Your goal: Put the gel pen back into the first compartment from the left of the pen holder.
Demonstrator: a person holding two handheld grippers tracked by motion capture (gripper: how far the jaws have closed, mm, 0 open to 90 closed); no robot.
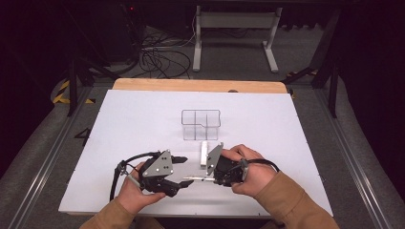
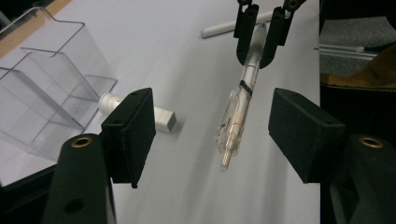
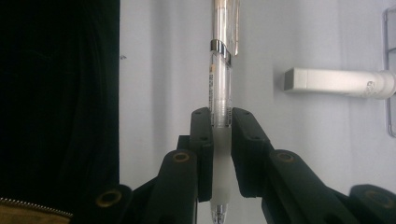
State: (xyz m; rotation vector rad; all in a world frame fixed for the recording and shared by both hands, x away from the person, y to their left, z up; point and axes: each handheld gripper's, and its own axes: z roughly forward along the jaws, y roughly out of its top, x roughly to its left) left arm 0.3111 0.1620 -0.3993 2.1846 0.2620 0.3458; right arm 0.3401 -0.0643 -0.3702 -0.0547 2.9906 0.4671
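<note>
Pen (image 3: 220,70) clamped in right tongs (image 3: 219,123), its free end between the parted, untouching left tongs (image 2: 212,128)

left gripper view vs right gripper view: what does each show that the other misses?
Left gripper view: the left gripper with open jaws either side of the pen's free end, and the clear organizer.

Right gripper view: the right gripper shut on the pen's white grip, tip pointing toward the camera.

Both: the pen, the white marker and the white table.
</note>
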